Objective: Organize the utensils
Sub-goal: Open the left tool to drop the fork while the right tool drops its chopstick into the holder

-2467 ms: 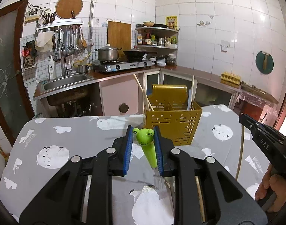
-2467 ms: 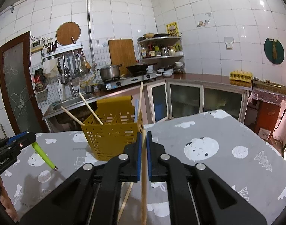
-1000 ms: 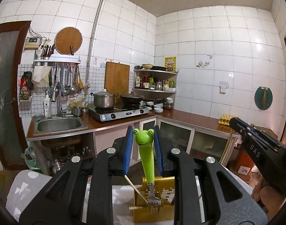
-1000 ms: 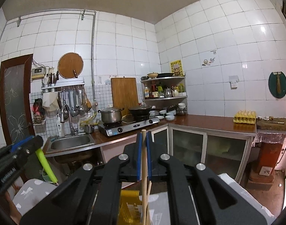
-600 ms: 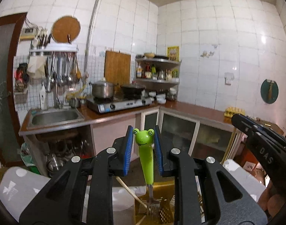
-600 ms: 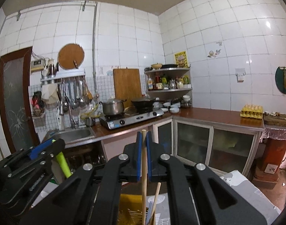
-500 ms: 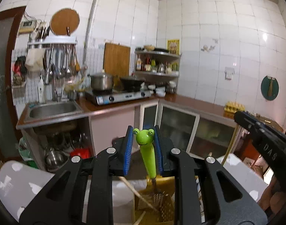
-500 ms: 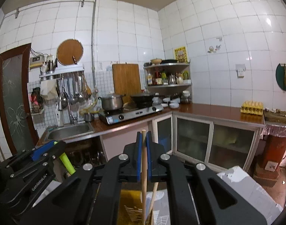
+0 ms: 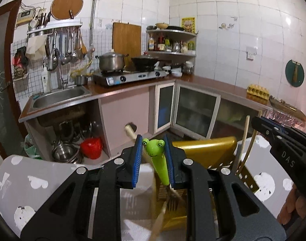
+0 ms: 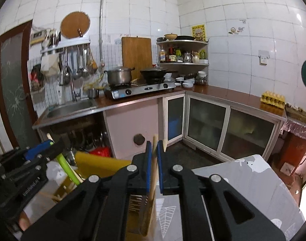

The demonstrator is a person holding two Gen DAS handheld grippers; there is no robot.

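While we've got both pieces over the holder, quick status:
Left claw (image 9: 153,161): clamped on the frog fork (image 9: 156,160), tines dipping into the yellow holder (image 9: 209,146).
Right claw (image 10: 154,165): pinched on a chopstick (image 10: 154,160), its lower end inside the same holder.
Done: other chopsticks (image 9: 244,138) already stand in there.
Left: we reckon letting go of both.
Around: spotted tablecloth (image 9: 32,178), sink, stove behind.
In the way: a leaning chopstick crossing the fork's path.

Even indoor light, with glare on the tiles (image 9: 233,40) beyond the fingers. Fisheye bends the edges. The holder (image 10: 100,166) below the fingers is motion-blurred.
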